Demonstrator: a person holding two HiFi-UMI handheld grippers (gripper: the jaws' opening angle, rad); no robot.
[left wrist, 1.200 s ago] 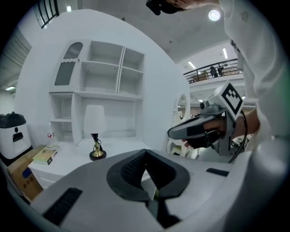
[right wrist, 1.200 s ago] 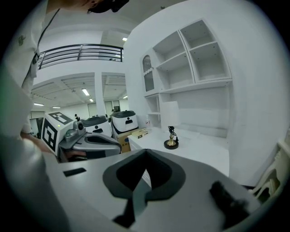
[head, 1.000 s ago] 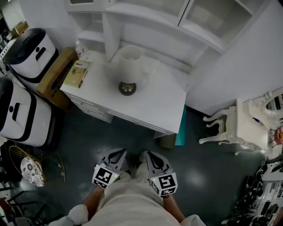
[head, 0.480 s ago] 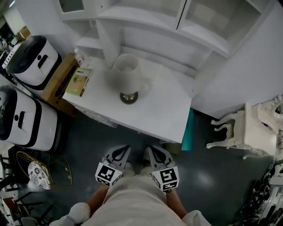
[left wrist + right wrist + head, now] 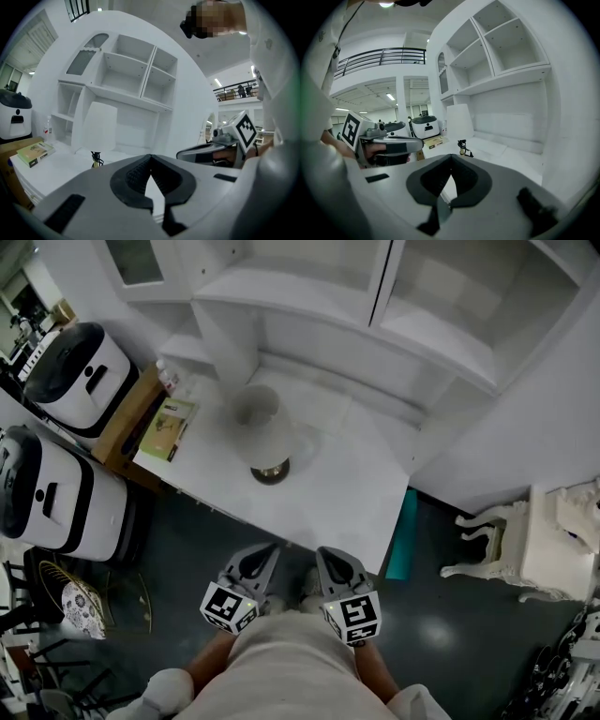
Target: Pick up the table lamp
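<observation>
Seen from my head, the table lamp [image 5: 257, 427] hides its stem under its own shade; only the rim of the foot shows. In the left gripper view, the body of my left gripper [image 5: 150, 158] covers the lamp's foot. The book [image 5: 169, 418] has print too small to read. The lower white machine [image 5: 42, 498] is cut by the left edge, and the small white table [image 5: 548, 540] by the right.

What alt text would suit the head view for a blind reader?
From above: a white-shaded table lamp with a brass base stands on a white desk under white shelves. The grey left claw and right claw, both shut and empty, hover short of the desk's near edge.
</observation>
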